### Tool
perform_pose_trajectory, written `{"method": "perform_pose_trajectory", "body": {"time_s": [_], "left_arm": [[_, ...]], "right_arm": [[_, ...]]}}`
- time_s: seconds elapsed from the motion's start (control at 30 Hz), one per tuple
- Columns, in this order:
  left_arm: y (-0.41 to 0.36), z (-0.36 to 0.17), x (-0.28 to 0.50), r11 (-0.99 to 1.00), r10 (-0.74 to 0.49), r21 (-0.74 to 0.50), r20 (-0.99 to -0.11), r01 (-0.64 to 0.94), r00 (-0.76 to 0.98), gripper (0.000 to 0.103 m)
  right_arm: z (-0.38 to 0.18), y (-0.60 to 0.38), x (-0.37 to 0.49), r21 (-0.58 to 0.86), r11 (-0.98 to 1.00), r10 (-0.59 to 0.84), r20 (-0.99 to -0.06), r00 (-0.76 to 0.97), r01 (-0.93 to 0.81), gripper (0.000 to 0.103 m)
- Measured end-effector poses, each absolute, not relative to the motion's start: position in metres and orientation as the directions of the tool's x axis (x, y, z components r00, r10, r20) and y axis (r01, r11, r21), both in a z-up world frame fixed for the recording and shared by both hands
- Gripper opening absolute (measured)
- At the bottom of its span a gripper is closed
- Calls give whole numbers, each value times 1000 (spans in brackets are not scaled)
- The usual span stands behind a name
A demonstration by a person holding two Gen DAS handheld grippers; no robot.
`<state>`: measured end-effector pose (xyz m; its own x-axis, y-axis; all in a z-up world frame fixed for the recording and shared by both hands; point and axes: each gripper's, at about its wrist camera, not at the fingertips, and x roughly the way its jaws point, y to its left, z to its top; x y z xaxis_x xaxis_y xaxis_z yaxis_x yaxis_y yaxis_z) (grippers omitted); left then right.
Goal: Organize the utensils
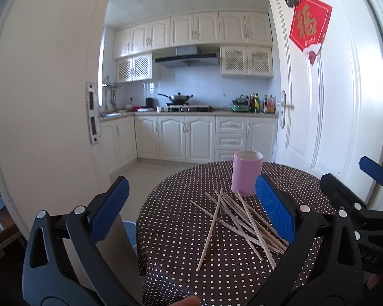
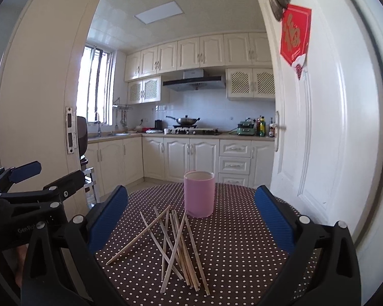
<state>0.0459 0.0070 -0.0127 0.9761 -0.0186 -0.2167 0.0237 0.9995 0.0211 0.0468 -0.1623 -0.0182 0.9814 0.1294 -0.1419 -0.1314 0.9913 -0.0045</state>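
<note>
Chopsticks (image 2: 177, 247): loose pile, long axes roughly toward pink cup (image 2: 199, 193) (upright, just beyond). Right gripper (image 2: 191, 227) centred over them, nearer; left gripper (image 1: 191, 209) offset leftward. Both spread wide, empty.

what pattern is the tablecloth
Dark brown with small white polka dots, clearest in the right wrist view.

Two black plastic grippers — ribbed blue fingers (image 2: 274, 219), silver screws (image 1: 304, 208), faint white lettering (image 2: 28, 230).

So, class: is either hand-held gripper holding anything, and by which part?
Nothing. The left hand-held gripper and right hand-held gripper are open; chopsticks lie loose.
</note>
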Motion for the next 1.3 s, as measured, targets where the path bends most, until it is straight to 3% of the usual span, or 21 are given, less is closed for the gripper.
{"method": "perform_pose_trajectory", "body": {"time_s": [0.4, 0.53, 0.63, 0.67, 0.77, 0.87, 0.93, 1.0, 1.3], "left_arm": [[27, -51, 157, 990, -127, -31, -583, 135, 802, 97], [23, -73, 198, 982, -175, -72, -695, 174, 697, 81], [14, -87, 223, 972, -214, -97, -745, 214, 632, 78], [10, -90, 227, 973, -205, -85, -754, 216, 625, 75], [-2, -101, 246, 970, -199, -77, -794, 230, 574, 60], [-11, -112, 264, 964, -213, -91, -826, 249, 522, 49], [-15, -116, 272, 963, -213, -97, -843, 250, 495, 37], [-20, -118, 279, 962, -211, -93, -847, 255, 487, 36], [-27, -117, 297, 960, -214, -97, -858, 262, 466, 25]], "right_arm": [[-44, -173, 141, 15, 985, 166, -397, 903, -175, 96], [-57, -176, 172, 29, 981, 181, -503, 845, -193, 96], [-66, -178, 194, 46, 978, 195, -568, 799, -205, 95], [-68, -180, 201, 59, 975, 207, -586, 783, -213, 93], [-75, -182, 219, 95, 969, 233, -640, 732, -226, 72], [-80, -180, 235, 114, 966, 246, -689, 681, -234, 63], [-83, -177, 243, 122, 963, 253, -717, 649, -241, 54], [-88, -174, 254, 142, 958, 270, -746, 609, -251, 41], [-101, -159, 280, 206, 935, 328, -808, 489, -287, 24]]}}
